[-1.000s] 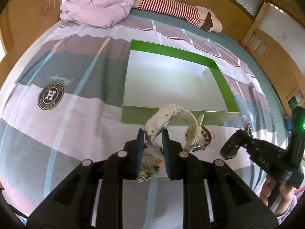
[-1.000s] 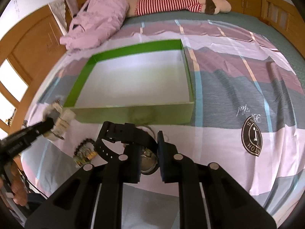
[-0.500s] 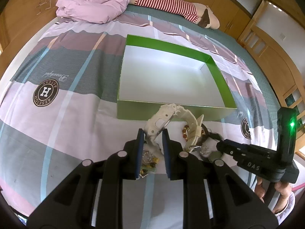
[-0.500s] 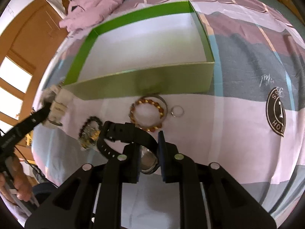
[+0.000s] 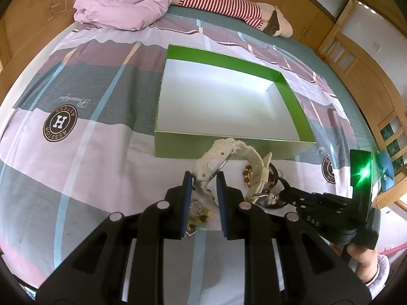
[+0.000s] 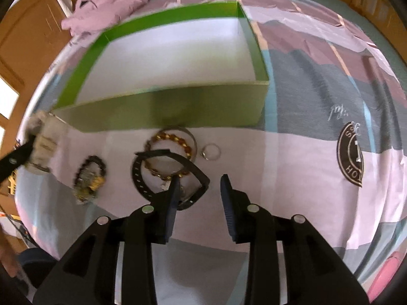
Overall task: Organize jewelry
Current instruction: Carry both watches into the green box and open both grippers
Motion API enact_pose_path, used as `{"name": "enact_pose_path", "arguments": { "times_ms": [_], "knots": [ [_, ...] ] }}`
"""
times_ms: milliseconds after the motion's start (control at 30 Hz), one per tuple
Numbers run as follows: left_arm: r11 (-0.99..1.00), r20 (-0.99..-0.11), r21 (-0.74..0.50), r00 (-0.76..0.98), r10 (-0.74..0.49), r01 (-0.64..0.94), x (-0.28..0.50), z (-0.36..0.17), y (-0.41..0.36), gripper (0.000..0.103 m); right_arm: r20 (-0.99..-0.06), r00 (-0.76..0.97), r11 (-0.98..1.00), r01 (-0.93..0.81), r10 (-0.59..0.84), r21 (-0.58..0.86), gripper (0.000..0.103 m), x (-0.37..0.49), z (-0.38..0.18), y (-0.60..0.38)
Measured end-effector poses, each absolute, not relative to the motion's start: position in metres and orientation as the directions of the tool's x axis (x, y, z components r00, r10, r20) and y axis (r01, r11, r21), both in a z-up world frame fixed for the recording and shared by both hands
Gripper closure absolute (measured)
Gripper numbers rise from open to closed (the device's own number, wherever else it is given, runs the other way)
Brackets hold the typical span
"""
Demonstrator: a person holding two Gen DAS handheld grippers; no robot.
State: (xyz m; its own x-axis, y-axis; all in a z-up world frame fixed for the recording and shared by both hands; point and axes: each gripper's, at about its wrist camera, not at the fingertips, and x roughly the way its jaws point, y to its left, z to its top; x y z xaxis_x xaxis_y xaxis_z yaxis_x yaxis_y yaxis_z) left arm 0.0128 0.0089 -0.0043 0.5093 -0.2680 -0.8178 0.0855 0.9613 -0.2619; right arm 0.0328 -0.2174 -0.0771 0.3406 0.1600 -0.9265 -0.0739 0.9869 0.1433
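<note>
Our left gripper (image 5: 203, 180) is clenched on the white watch (image 5: 216, 162), held raised just before the near wall of the green box (image 5: 178, 147), whose white floor is bare. Our right gripper (image 6: 199, 185) stands released, its jaws closing with nothing pressed between the pads; the black watch (image 6: 162, 175) lies on the bedsheet (image 6: 305, 132) against the left finger. Beyond it lie an amber bead bracelet (image 6: 173, 139), a ring (image 6: 211, 151) and a dark bead bracelet (image 6: 89, 175).
</note>
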Motion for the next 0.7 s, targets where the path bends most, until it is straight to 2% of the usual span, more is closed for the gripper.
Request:
{"name": "enact_pose_path", "arguments": {
  "times_ms": [100,267,433,533,700],
  "knots": [
    [0.962,-0.815,-0.264,0.516,-0.264,0.075,0.012,-0.003,0.011,0.084,-0.922,0.348,0.985,-0.074,0.171,0.154,0.094,0.032,-0.075,-0.216],
    [0.958,-0.804,-0.279,0.529,-0.273,0.069,0.010,0.004,0.015,0.084,-0.874,0.416,0.968,-0.097,0.252,0.233,0.094,0.024,-0.040,-0.226],
    [0.954,-0.763,-0.278,0.578,-0.290,0.113,0.033,0.035,0.008,0.084,-0.810,0.476,0.936,-0.098,0.343,0.338,0.094,0.032,-0.007,-0.241],
    [0.954,-0.749,-0.269,0.594,-0.293,0.131,0.057,0.042,0.002,0.084,-0.795,0.514,0.939,-0.070,0.323,0.337,0.094,0.051,0.006,-0.247],
    [0.965,-0.804,-0.245,0.537,-0.257,0.094,0.103,0.011,-0.004,0.084,-0.782,0.544,0.939,-0.037,0.305,0.341,0.094,0.114,-0.009,-0.245]
  ]
}}
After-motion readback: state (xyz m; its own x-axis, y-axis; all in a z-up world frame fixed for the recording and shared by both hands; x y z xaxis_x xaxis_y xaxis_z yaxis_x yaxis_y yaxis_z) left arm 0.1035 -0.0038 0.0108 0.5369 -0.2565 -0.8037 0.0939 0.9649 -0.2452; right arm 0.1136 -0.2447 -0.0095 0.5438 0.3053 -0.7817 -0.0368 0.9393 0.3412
